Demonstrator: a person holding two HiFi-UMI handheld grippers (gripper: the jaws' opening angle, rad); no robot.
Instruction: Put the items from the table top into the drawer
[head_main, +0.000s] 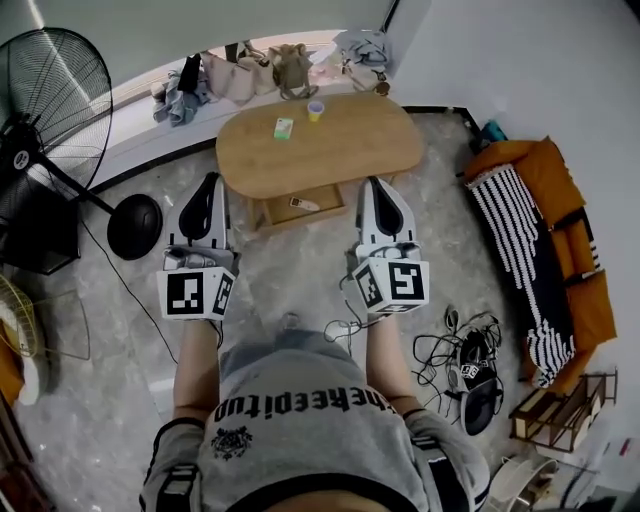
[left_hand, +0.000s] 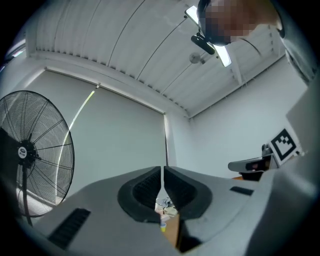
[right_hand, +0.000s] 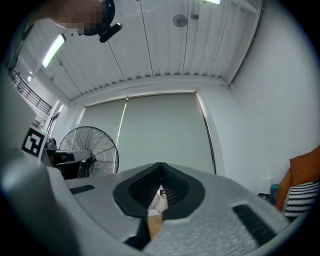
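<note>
Head view: I'm holding left gripper (head_main: 209, 182) and right gripper (head_main: 373, 185) clenched, empty — cup (head_main: 315, 110) and box (head_main: 284, 127) are sitting at twelve o'clock on the table (head_main: 340, 150), drawer (head_main: 325, 198) gaping below, likely awaiting them

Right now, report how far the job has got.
Done: the drawer stands open with one small item inside. In hand: nothing; left tongs and right tongs are shut, empty, short of the table. Left: the green box and the yellow cup on top.
</note>
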